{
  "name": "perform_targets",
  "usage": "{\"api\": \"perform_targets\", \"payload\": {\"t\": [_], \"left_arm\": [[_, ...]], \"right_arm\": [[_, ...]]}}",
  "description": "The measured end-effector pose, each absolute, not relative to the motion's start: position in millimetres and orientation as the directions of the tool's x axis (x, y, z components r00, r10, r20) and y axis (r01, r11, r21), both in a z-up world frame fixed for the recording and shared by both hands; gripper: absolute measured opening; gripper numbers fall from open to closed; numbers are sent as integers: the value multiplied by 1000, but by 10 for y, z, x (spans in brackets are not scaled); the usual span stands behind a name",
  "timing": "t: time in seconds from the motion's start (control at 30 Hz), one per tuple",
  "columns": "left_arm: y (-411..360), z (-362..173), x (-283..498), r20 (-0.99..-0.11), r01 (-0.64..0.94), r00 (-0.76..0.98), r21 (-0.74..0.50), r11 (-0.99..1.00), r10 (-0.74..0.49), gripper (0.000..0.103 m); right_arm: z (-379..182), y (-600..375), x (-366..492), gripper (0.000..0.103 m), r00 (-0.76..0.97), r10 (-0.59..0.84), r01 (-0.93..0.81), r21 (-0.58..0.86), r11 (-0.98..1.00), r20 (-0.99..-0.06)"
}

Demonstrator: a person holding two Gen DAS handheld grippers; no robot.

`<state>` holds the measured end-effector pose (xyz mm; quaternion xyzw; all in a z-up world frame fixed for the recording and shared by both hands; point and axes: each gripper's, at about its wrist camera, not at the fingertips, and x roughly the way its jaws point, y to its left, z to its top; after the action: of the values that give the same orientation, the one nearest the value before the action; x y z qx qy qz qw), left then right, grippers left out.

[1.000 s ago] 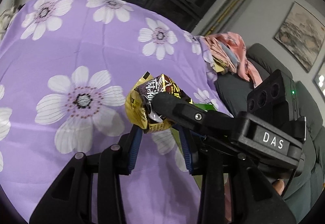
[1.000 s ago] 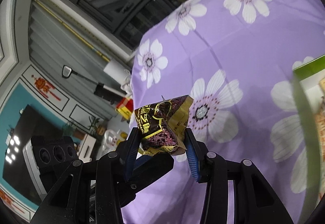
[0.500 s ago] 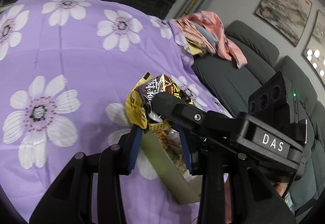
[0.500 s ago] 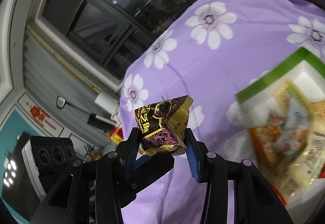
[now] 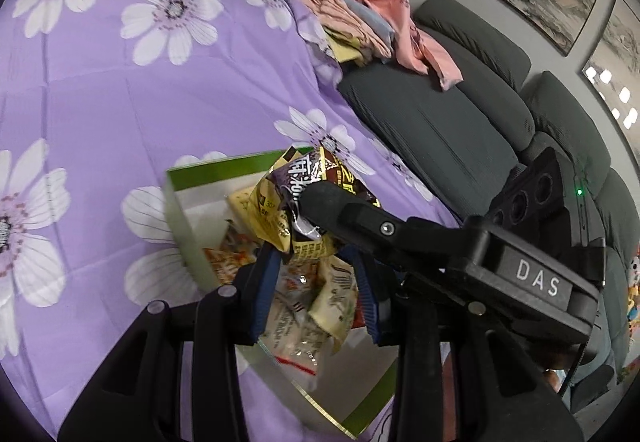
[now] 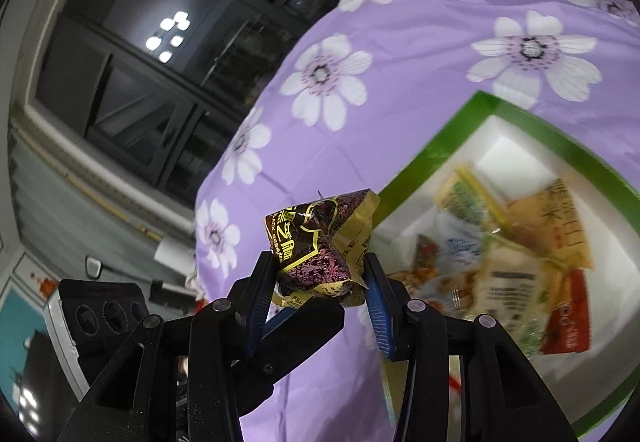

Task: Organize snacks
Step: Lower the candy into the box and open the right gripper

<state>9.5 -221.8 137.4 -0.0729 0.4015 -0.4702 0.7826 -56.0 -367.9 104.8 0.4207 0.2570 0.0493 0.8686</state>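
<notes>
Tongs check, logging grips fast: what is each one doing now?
Left tongs: closed on a snack packet.
Right tongs: closed on a dark sesame packet.

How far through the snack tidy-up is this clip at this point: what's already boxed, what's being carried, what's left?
Done: several packets already lie in the green-rimmed box. In hand: the left claw and right claw both pinch one dark sesame snack packet, held just above the near end of the box in the left wrist view. Left: release it into the box. No other loose snacks show on the purple flowered cloth.
</notes>
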Motion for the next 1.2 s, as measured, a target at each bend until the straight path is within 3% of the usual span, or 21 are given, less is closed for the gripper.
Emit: {"api": "perform_targets", "payload": {"t": [0.47, 1.2], "left_arm": [[-2561, 1101, 173, -629, 659, 173, -498, 564, -758, 36], [-2578, 934, 278, -668, 602, 157, -519, 607, -727, 36]], "right_arm": [[743, -4021, -527, 46, 837, 260, 274, 779, 563, -482], [602, -4066, -453, 46, 807, 264, 339, 780, 525, -528]]}}
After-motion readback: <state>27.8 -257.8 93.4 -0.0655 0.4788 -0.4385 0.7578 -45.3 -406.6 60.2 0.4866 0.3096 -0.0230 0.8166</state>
